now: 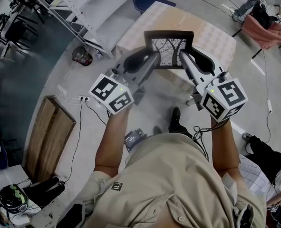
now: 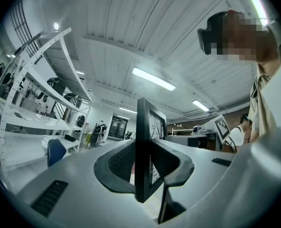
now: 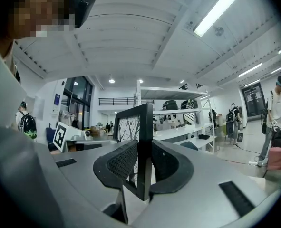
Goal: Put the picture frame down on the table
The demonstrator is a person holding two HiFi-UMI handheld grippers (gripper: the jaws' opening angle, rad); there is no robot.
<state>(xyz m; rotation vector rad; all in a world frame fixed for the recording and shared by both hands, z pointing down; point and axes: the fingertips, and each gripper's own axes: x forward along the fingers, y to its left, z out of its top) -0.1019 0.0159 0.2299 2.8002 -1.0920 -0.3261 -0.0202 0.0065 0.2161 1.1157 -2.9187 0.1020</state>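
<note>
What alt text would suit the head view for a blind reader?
Seen from above, a person holds a black picture frame over a pale wooden table, the left tongs and right tongs each clamped on one side edge.

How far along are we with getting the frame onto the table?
Done: the picture frame is gripped, with the left gripper clamped on its left edge and the right gripper on its right edge. In hand: it is held over the table, apparently not resting on it. Remaining: lower it onto the tabletop, then open both jaws.
</note>
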